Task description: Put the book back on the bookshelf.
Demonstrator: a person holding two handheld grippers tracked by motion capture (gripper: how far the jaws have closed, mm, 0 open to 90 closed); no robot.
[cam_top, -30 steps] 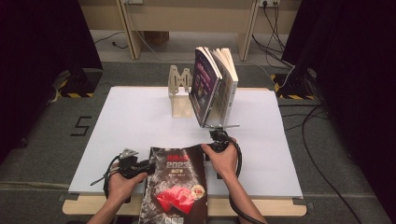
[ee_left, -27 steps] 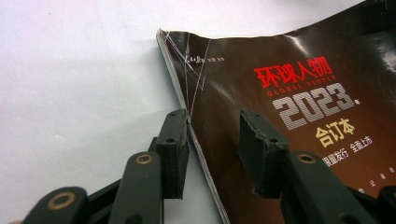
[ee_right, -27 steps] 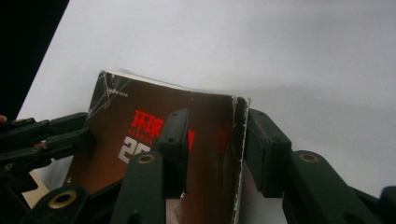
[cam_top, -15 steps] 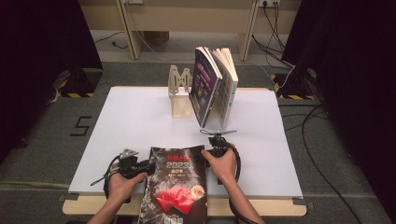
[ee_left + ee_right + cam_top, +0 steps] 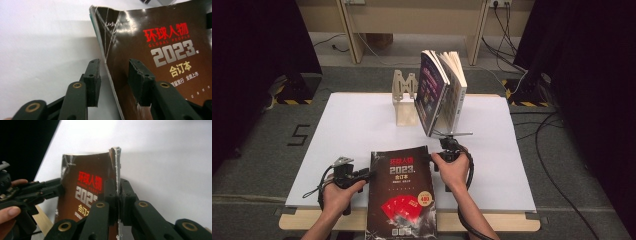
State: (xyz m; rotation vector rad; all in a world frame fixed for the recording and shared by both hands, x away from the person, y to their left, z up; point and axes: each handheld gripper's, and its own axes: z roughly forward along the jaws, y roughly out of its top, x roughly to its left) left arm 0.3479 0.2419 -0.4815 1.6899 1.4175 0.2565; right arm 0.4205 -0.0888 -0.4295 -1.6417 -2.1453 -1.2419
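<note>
Jaws of right gripper (image 5: 117, 195) just closed on magazine (image 5: 85, 185) edge (left gripper (image 5: 113, 80) straddling)

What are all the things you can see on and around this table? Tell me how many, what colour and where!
Magazine: one, dark brown cover with red and white print, front middle of the table, hanging over the near edge.
Standing books: two or three, purple cover and pale pages, upright at the back.
Wooden stand: one, light wood, just left of the standing books.
Table: one, white top with a wooden edge.
Cables: several, black, on the grey floor at the right.
Left gripper: one, black, at the magazine's left edge, jaws on either side of that edge with a gap.
Right gripper: one, black, jaws have just closed and clamp the magazine's right edge.
Hands: two, one behind each gripper.
</note>
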